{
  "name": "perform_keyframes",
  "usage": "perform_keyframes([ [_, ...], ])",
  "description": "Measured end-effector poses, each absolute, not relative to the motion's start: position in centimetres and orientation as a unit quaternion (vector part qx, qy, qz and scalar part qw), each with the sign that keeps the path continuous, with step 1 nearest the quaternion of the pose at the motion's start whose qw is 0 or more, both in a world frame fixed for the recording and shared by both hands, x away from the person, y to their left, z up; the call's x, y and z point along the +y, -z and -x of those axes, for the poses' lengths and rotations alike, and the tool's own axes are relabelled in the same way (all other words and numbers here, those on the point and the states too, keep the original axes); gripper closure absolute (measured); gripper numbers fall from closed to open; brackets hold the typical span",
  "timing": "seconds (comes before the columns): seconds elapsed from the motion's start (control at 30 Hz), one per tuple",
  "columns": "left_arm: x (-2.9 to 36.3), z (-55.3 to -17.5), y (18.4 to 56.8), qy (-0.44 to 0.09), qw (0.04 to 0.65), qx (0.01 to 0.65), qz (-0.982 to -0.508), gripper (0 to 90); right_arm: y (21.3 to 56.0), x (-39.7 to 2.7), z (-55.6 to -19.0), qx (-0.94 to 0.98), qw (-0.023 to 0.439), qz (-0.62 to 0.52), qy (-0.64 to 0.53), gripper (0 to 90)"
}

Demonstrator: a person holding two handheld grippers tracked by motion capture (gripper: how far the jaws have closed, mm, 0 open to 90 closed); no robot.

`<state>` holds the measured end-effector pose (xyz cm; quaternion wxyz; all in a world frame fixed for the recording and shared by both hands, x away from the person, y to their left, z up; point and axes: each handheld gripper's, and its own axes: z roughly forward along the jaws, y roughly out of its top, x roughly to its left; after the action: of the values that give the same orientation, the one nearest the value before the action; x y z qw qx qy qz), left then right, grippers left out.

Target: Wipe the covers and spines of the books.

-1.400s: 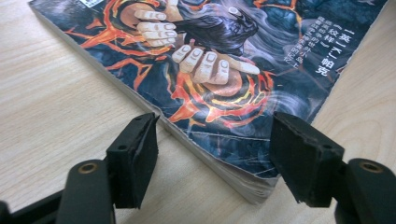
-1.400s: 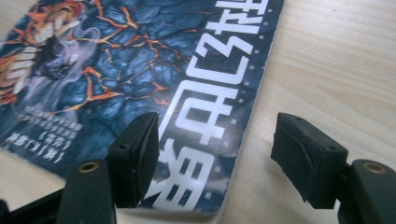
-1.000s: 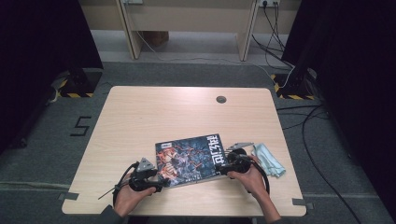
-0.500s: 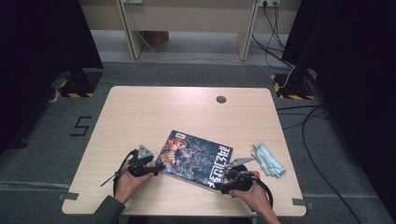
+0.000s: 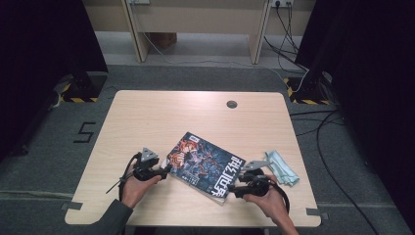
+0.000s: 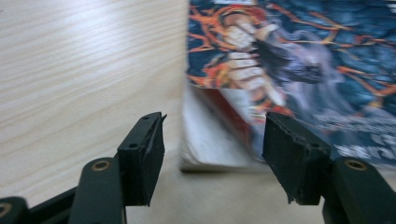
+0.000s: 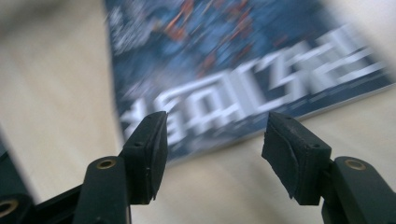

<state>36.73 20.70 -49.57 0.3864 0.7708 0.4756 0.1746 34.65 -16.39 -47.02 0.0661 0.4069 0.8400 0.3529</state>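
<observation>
Pale wood-grain table (image 5: pixel 147 122) held a glossy, flat comic book (image 5: pixel 205 164) lying askew near its front edge. Left gripper (image 5: pixel 165 170) had just been opening, right gripper (image 5: pixel 234 188) closing; both gaped, holding nothing.

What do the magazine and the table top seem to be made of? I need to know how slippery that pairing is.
The magazine looks like paper with a glossy printed cover: pale page edges show at its corner, and the cover has a sheen. The table looks like light wood-grain laminate, smooth and matt; solid wood cannot be ruled out.
</observation>
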Motion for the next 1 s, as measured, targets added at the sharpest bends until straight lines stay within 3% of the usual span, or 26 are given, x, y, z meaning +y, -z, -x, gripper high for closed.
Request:
perform_keyframes([
  [0.27,19.7,-33.1,50.1,-0.104,0.412,0.47,-0.774,35.0,47.5,-17.2,-39.8,0.826,0.101,-0.432,-0.347,39.9],
  [0.6,17.4,-32.9,50.6,-0.088,0.409,0.459,-0.783,33.2,49.1,-16.2,-44.2,0.832,0.098,-0.444,-0.319,36.7],
  [0.83,16.8,-33.7,50.9,-0.078,0.41,0.469,-0.779,32.5,49.4,-15.8,-43.8,0.844,0.075,-0.434,-0.306,37.2],
  [1.0,17.4,-34.2,51.1,-0.079,0.408,0.484,-0.77,29.7,49.3,-15.5,-41.6,0.857,0.046,-0.414,-0.303,38.2],
])
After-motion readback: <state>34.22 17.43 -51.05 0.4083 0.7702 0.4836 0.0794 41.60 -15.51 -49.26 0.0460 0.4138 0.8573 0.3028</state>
